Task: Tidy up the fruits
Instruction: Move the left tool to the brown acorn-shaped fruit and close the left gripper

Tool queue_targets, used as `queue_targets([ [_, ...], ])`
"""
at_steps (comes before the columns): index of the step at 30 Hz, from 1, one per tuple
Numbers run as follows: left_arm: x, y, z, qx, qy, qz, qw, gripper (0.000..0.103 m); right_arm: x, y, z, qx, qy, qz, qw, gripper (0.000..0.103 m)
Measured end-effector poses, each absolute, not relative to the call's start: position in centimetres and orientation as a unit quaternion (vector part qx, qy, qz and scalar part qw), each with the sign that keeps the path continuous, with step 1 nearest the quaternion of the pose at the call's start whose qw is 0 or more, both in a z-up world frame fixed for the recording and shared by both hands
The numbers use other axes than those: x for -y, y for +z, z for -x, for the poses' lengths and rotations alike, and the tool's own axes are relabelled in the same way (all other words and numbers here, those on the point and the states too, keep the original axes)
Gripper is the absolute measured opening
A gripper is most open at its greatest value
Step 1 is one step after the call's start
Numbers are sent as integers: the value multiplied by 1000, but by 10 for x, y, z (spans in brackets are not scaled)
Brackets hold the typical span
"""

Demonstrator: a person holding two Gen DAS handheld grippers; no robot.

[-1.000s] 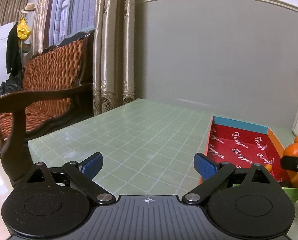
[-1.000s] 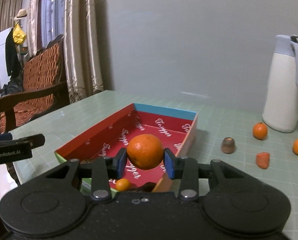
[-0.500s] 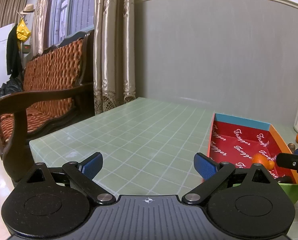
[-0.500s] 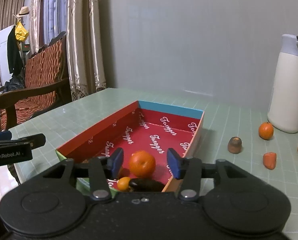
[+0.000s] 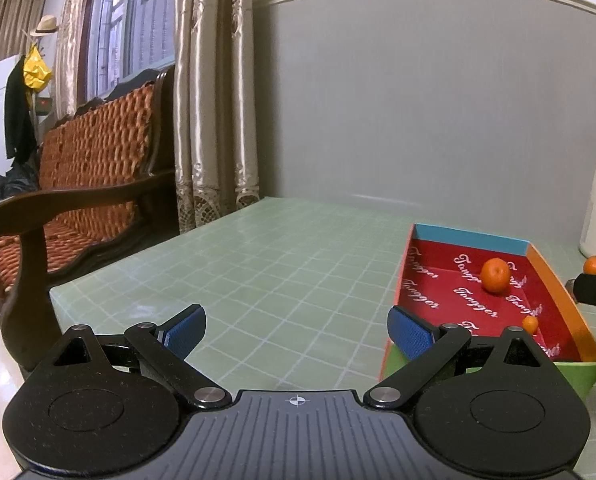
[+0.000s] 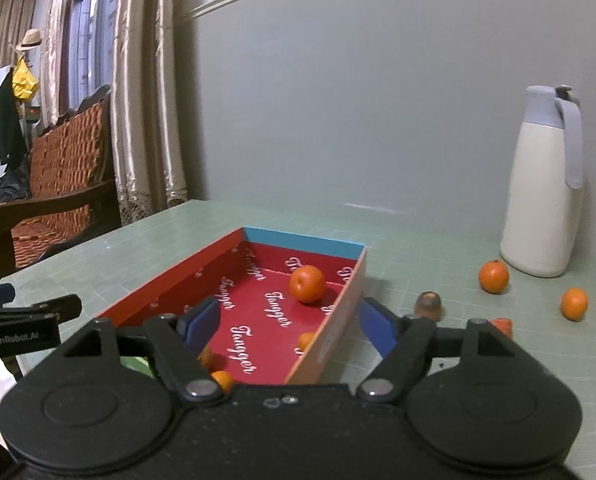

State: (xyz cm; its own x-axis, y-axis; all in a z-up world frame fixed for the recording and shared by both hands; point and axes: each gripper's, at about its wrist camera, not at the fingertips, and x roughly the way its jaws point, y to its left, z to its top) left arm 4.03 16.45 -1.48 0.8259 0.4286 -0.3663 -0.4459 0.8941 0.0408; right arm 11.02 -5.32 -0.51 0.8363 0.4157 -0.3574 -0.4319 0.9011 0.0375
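Observation:
A shallow red box (image 6: 233,258) (image 5: 554,280) printed with white script lies on the green table. An orange (image 6: 307,283) (image 5: 495,275) rests near the box's far end, apart from both grippers. Small orange fruits (image 6: 306,340) (image 5: 530,324) lie at the near end. My right gripper (image 6: 289,326) hangs over the box's near right wall, its jaws opening with nothing between them. My left gripper (image 5: 298,330) stands open over bare table, left of the box. Two oranges (image 6: 494,276) (image 6: 574,303) lie on the table to the right.
A white thermos jug (image 6: 544,184) stands at the back right against the grey wall. A brown fruit (image 6: 429,304) and a red-orange piece (image 6: 502,323) lie right of the box. A wooden sofa (image 5: 77,200) and curtains stand beyond the table's left edge.
My right gripper let go of the orange and its jaws spread. The orange dropped into the box and rolled toward the far end. The left gripper stayed put.

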Motion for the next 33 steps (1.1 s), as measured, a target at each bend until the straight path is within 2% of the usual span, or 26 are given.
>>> queue_targets([
  [6,-150,-14,-46,-188,212,13,959,97,70,-3,-108,-175,200,14,964,83],
  [21,-89,-4,-59,-186,142,-14,972,97,140,-13,-108,-180,121,-26,976,84],
  [33,-12,18,-90,-182,59,-39,981,97,203,-26,-104,-186,42,-60,980,85],
])
